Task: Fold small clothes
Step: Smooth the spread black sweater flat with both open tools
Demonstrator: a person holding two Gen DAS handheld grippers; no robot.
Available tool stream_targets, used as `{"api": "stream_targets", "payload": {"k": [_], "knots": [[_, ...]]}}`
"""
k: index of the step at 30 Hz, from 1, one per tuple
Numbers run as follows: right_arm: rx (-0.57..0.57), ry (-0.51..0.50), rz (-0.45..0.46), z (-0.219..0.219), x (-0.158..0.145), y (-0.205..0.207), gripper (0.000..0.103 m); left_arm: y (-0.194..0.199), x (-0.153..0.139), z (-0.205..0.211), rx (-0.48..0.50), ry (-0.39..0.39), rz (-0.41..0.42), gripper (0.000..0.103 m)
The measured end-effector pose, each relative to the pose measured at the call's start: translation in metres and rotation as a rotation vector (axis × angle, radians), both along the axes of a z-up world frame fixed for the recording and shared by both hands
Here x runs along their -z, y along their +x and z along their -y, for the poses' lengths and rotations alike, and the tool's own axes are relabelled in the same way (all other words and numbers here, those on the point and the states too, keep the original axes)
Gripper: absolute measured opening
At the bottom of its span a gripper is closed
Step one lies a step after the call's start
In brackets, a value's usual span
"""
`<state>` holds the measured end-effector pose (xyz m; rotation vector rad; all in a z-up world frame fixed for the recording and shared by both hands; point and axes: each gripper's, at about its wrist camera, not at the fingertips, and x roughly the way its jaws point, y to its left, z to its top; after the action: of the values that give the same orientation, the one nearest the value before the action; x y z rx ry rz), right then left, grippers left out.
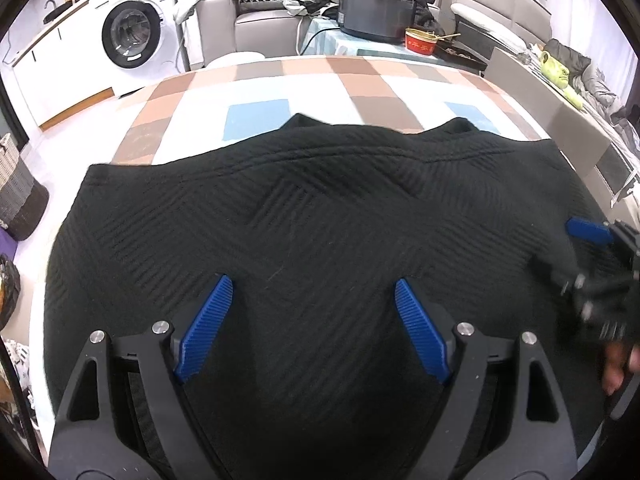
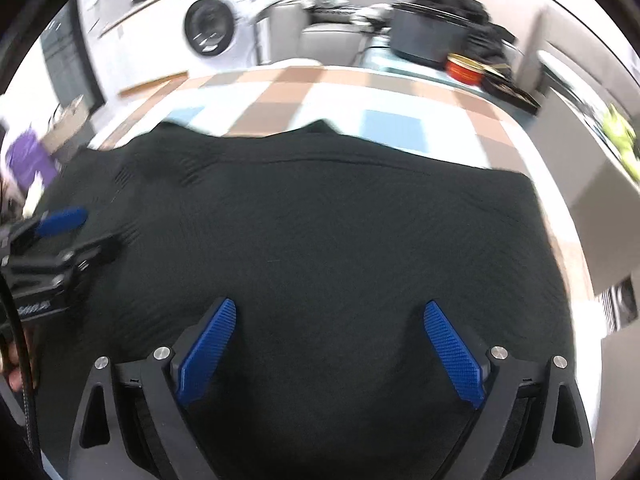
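Note:
A black ribbed knit garment (image 1: pixel 304 220) lies spread flat on the checked tablecloth (image 1: pixel 256 92); it also fills the right wrist view (image 2: pixel 320 220). My left gripper (image 1: pixel 314 286) hovers over its near part, jaws wide apart and empty. My right gripper (image 2: pixel 330 308) is also open and empty over the garment. The right gripper shows at the right edge of the left wrist view (image 1: pixel 592 236), and the left gripper at the left edge of the right wrist view (image 2: pixel 60 220). The right wrist view is blurred.
Beyond the table stand a washing machine (image 1: pixel 132 36), a grey sofa with clothes (image 1: pixel 256 8), a dark cooker (image 1: pixel 376 12) and a red bowl (image 1: pixel 422 42). A woven basket (image 1: pixel 16 196) sits on the floor at left. A cardboard box (image 1: pixel 560 128) is at right.

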<state>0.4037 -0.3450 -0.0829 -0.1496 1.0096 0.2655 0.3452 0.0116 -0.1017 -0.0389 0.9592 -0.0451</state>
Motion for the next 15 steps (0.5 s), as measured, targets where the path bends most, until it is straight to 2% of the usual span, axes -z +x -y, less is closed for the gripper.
{"api": "stream_targets", "payload": {"k": [2,5,7,12,15], "knots": [[0.058,-0.039,0.019,0.014,-0.003,0.0,0.096,-0.009,-0.001,-0.009,-0.012,-0.017,-0.003,0.082],[0.059,-0.049,0.008,0.023,-0.004,-0.007,0.096,-0.027,-0.003,-0.022,-0.047,-0.023,-0.013,0.082],[0.037,-0.057,-0.001,0.021,-0.007,-0.021,0.096,-0.049,-0.004,-0.034,-0.059,-0.04,-0.014,0.082],[-0.094,0.002,-0.047,0.001,-0.006,-0.066,0.096,-0.108,-0.005,-0.053,-0.09,-0.05,-0.026,0.082],[-0.093,0.002,-0.033,-0.001,-0.005,-0.087,0.096,-0.149,-0.006,-0.067,-0.117,-0.052,-0.02,0.082]]}}
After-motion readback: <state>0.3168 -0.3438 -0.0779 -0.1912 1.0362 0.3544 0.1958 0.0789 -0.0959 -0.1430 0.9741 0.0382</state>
